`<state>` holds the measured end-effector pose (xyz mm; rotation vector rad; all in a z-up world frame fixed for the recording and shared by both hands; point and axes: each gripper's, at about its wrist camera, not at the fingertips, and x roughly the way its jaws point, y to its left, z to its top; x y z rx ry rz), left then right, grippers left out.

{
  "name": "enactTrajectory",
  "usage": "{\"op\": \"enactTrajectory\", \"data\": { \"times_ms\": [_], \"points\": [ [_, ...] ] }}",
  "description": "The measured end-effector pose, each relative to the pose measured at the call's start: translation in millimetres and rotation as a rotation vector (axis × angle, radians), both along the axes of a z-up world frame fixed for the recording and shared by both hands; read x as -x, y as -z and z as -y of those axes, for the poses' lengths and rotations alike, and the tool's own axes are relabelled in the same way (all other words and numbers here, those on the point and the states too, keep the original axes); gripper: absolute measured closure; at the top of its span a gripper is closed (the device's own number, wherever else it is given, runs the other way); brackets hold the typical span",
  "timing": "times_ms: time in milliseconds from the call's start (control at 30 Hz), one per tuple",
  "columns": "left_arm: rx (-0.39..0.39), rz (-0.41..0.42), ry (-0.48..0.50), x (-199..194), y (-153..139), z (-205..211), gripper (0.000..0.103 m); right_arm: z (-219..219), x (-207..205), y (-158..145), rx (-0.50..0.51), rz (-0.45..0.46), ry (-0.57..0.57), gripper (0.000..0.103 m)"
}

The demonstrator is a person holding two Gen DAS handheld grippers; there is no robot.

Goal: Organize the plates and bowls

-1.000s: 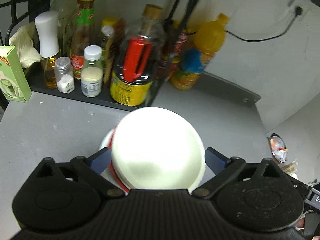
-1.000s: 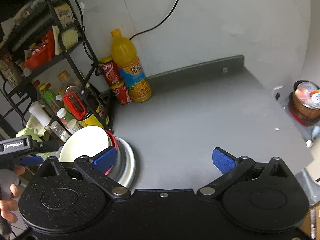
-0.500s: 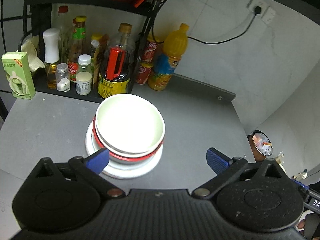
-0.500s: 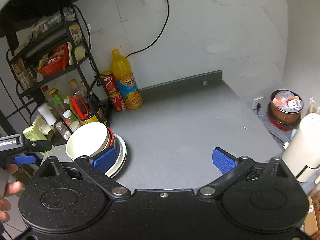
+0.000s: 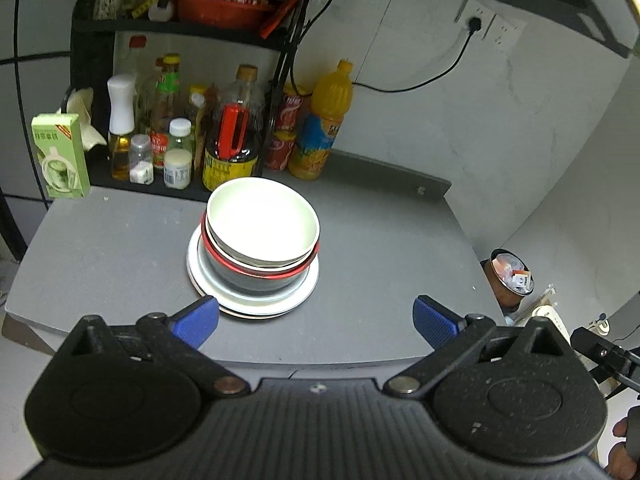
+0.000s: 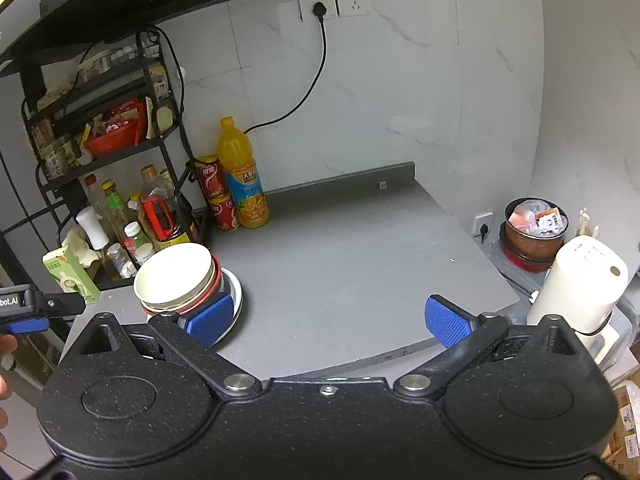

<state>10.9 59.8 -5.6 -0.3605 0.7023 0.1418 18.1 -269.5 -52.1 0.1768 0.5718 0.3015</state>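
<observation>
A white bowl (image 5: 262, 222) sits nested in a dark bowl with a red rim (image 5: 256, 276), on stacked white plates (image 5: 308, 284), on the grey counter (image 5: 380, 240). The stack shows in the right wrist view too, with the white bowl (image 6: 174, 276) on top and the plates (image 6: 237, 294) below. My left gripper (image 5: 316, 320) is open and empty, pulled back near the counter's front edge. My right gripper (image 6: 328, 320) is open and empty, to the right of the stack and above the counter's front edge.
A black rack (image 5: 180, 32) with sauce bottles stands behind the stack. An orange juice bottle (image 5: 322, 124) and red cans (image 5: 286, 128) stand by the wall. A green carton (image 5: 60, 156) is at the left. A white appliance (image 6: 576, 284) and a pot (image 6: 532, 232) sit off the counter's right edge.
Both grippers have pulled back and up from the stack. The white bowl, close between my left fingers a second ago, now rests on the stack with my left gripper clear of it.
</observation>
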Motion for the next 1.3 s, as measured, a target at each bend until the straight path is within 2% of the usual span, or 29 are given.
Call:
{"op": "enactTrajectory", "data": {
  "times_ms": [300,600,900,1300],
  "points": [
    [-0.119,0.032,0.067,33,-1,12,0.001,-1,27,3,0.043,0.001,0.032,0.0],
    [-0.127,0.011,0.124,58,14,20,0.001,-1,49,12,0.06,-0.021,0.032,0.0],
    [-0.153,0.033,0.15,75,21,31,0.001,-5,65,20,0.092,-0.018,0.021,0.0],
    [-0.148,0.037,0.13,92,26,25,0.001,-7,75,26,0.102,-0.015,-0.004,0.0]
  ]
}}
